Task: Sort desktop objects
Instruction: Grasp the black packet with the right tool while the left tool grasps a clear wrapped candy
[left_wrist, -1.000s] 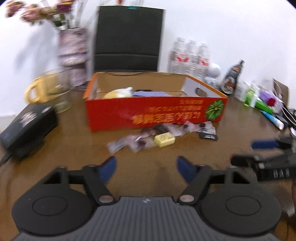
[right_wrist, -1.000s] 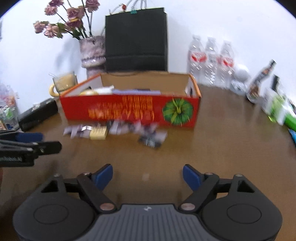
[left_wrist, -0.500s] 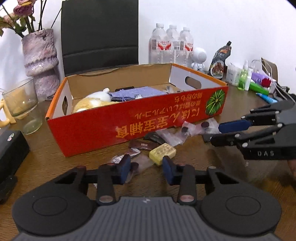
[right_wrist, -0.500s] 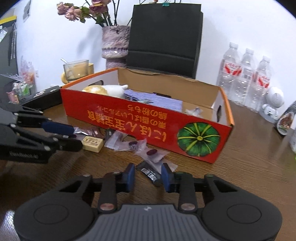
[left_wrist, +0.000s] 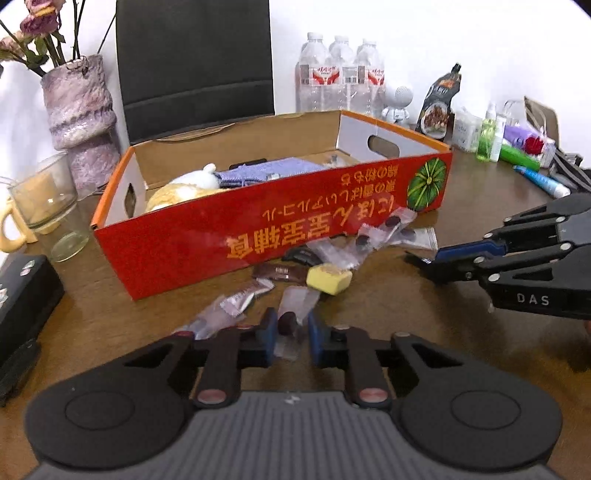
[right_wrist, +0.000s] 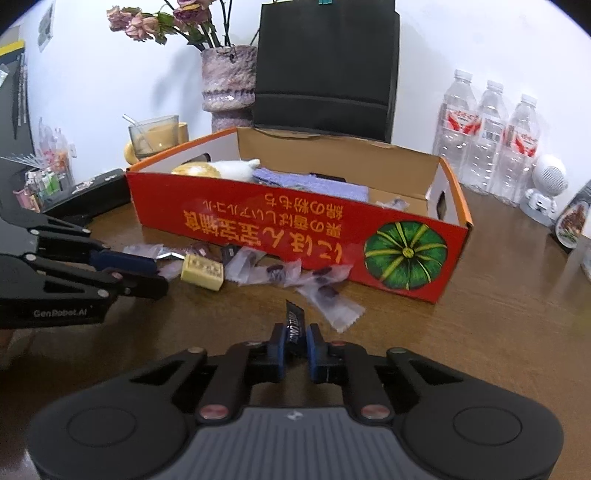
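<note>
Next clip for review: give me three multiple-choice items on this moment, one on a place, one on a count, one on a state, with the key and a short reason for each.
1. Where does the yellow block lie?
A. Inside the red box
B. On the table in front of the red box
C. In the glass cup

2. How many water bottles stand by the wall?
A. Two
B. Three
C. Five

3. What sits between the right claw pads?
A. A dark wrapper
B. The yellow block
C. Nothing

Key:
1 B, it rests on the wood among the wrappers, outside the box's front wall.
2 B, three capped bottles stand side by side in the right wrist view.
3 A, the dark wrapper stands up between the pads as the jaws are closing.
</note>
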